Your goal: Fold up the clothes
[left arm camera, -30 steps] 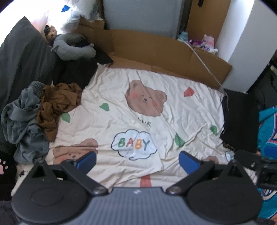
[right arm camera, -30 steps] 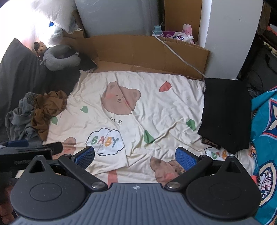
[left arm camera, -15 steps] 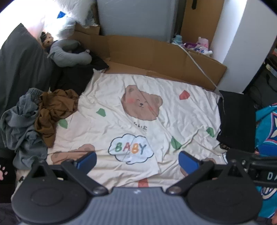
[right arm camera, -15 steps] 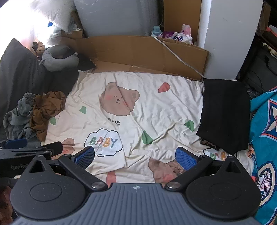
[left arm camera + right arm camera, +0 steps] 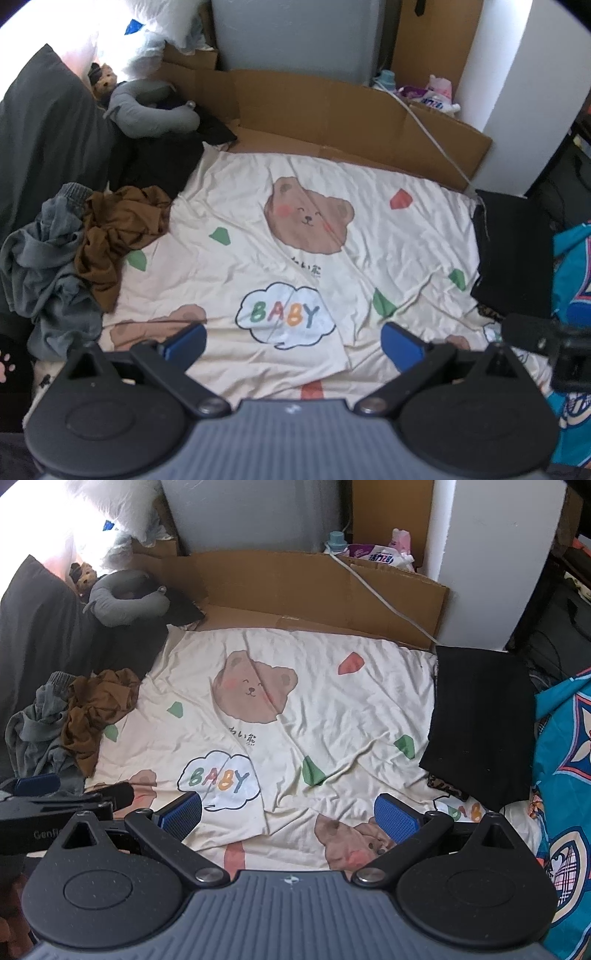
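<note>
A crumpled brown garment (image 5: 118, 229) lies on a grey one (image 5: 44, 266) at the left edge of the bed; both also show in the right wrist view as the brown garment (image 5: 96, 709) and the grey garment (image 5: 33, 731). A folded black garment (image 5: 480, 716) rests flat on the bed's right side, also seen as the black garment (image 5: 513, 251). My left gripper (image 5: 293, 343) hangs open above the sheet's near edge, holding nothing. My right gripper (image 5: 289, 814) is open too, beside it to the right and empty.
The cream bear-print sheet (image 5: 332, 192) covers the bed. Cardboard (image 5: 332, 110) lines the far edge, with a grey neck pillow (image 5: 147, 110) and a dark pillow (image 5: 40, 122) at the far left. A blue patterned cloth (image 5: 565, 775) lies at the right, and a white cable (image 5: 384, 594) crosses the cardboard.
Both views have drifted only slightly. The grippers stay open and nothing on the bed has moved.
</note>
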The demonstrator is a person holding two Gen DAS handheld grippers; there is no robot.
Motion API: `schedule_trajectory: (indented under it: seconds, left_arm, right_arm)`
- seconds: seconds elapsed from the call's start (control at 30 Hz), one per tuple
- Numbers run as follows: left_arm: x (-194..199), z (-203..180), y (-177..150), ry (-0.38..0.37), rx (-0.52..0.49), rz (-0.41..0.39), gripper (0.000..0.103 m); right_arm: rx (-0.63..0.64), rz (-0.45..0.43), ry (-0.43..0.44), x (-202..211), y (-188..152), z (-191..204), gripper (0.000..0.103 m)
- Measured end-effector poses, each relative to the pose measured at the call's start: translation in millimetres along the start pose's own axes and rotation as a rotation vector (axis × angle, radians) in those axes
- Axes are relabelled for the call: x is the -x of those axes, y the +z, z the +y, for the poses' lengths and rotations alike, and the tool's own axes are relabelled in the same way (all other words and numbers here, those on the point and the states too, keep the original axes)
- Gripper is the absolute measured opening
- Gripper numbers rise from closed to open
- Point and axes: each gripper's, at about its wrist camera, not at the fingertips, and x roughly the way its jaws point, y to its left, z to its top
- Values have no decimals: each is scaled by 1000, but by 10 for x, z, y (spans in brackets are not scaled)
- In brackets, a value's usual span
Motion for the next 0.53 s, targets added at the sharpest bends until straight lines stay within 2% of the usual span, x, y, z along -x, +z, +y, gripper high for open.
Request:
schedule_trajectory:
  seconds: [0.23,0.53]
  left_arm:
    - [-13,56,9,-27,4,35,102]
    - [-33,121,25,-11,11,33,102]
  right_arm:
    - [0,4,-5,-48,38,54,102]
    - [10,-2,-6,-52,86,146,102]
